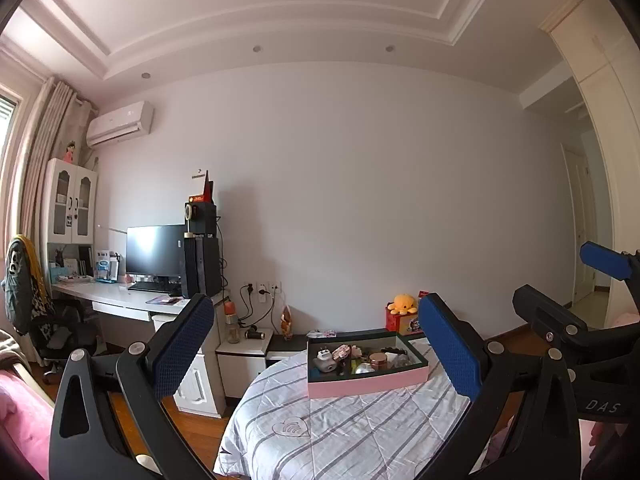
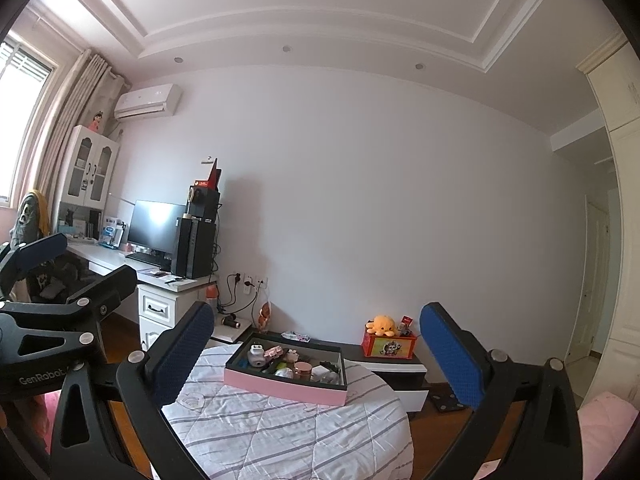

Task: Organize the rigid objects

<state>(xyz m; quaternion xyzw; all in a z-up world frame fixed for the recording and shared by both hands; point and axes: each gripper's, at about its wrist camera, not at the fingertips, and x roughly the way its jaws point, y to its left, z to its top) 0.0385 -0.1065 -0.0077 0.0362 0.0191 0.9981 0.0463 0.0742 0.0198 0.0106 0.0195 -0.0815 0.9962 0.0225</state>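
1. Left wrist view. Left gripper (image 1: 316, 344) points level, jaws wide, nothing between the blue pads (image 1: 182, 346). Past it, a round table with a striped quilt (image 1: 340, 428).
2. On the quilt's far part sits a tray (image 1: 366, 386), pink outside, dark inside. It holds small rigid things: a white camera-like item (image 1: 325, 361) at the left, a pink piece beside it, a copper-lidded jar (image 1: 378, 359) mid-right, a silvery dome (image 1: 363, 369) in front. Others too small to tell.
3. Right gripper (image 1: 560, 288) shows at the right edge, jaws spread, empty, well apart from the tray.
4. Behind: a low shelf with a red box (image 1: 404, 322) and a yellow plush octopus (image 1: 403, 303) on top. At the left, a desk (image 1: 116, 298) with a monitor (image 1: 156, 250) and a black tower.
5. Right wrist view. Right gripper (image 2: 316, 354) level, jaws at full spread, nothing between the pads (image 2: 450, 360).
6. Tray (image 2: 280, 386) lies ahead on the quilt (image 2: 280, 436), turned at an angle, near the table's far edge. White camera-like item (image 2: 256, 356) in its left end, jar (image 2: 303, 369) near the middle.
7. Left gripper (image 2: 60, 264) at the left edge, jaws apart, holding nothing.
8. Octopus (image 2: 382, 325) sits on the red box (image 2: 390, 346), behind and right of the tray.
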